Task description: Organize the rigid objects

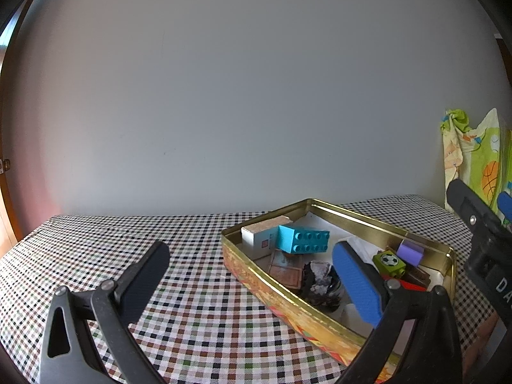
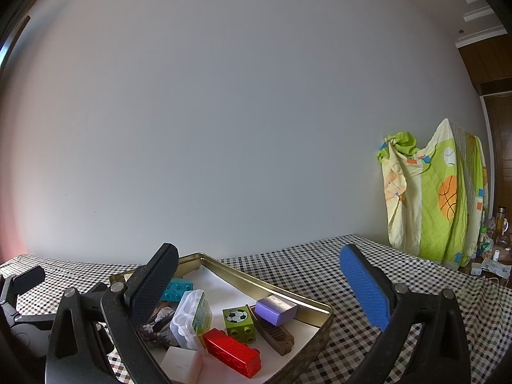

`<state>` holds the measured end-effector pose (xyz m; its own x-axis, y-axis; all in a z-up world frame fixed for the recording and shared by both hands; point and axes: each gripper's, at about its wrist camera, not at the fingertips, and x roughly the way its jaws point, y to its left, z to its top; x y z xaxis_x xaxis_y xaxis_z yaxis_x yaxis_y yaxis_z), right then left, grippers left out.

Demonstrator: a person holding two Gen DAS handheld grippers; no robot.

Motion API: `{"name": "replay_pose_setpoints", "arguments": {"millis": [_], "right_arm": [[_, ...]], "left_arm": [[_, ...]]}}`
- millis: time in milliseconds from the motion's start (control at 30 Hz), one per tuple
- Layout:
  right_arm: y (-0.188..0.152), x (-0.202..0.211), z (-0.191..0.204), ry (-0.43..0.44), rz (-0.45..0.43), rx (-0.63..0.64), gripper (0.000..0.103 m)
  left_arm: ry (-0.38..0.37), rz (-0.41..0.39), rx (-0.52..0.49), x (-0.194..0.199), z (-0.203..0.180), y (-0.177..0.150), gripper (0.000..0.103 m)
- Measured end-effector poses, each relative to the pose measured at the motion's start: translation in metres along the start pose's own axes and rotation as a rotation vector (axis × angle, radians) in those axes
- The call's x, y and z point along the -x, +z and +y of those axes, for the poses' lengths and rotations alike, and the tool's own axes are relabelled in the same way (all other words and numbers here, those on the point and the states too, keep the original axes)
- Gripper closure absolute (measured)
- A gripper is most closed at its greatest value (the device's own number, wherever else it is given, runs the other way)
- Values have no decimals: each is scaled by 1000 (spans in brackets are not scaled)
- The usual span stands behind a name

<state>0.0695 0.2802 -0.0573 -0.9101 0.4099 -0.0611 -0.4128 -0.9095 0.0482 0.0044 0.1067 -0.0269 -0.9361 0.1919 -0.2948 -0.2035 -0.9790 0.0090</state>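
Tin sits on the checked tablecloth, holding my sorted pieces: teal brick, red brick, green football block, purple block, clear plastic case, brown comb, a rock. I see my left gripper spread wide and empty over the tin's near wall. My right gripper hovers likewise released above it.

Checked tablecloth spread right across the table, meeting a plain pale wall at the back. Over on the right, hanging beside the table edge: a green and yellow cloth printed with basketballs. Further right, a cluster of bottles, too small to make out.
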Motion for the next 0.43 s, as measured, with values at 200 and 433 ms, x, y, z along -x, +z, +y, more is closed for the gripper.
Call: {"name": "replay_pose_setpoints", "arguments": {"millis": [200,433], "right_arm": [[0,-3,-1,-6,10,-6,1],[1,-3,-10,-91,11,-38,1]], "left_arm": [[-6,19,0,0,-2,1,0],[3,26,5,-4,-1,3,0]]}}
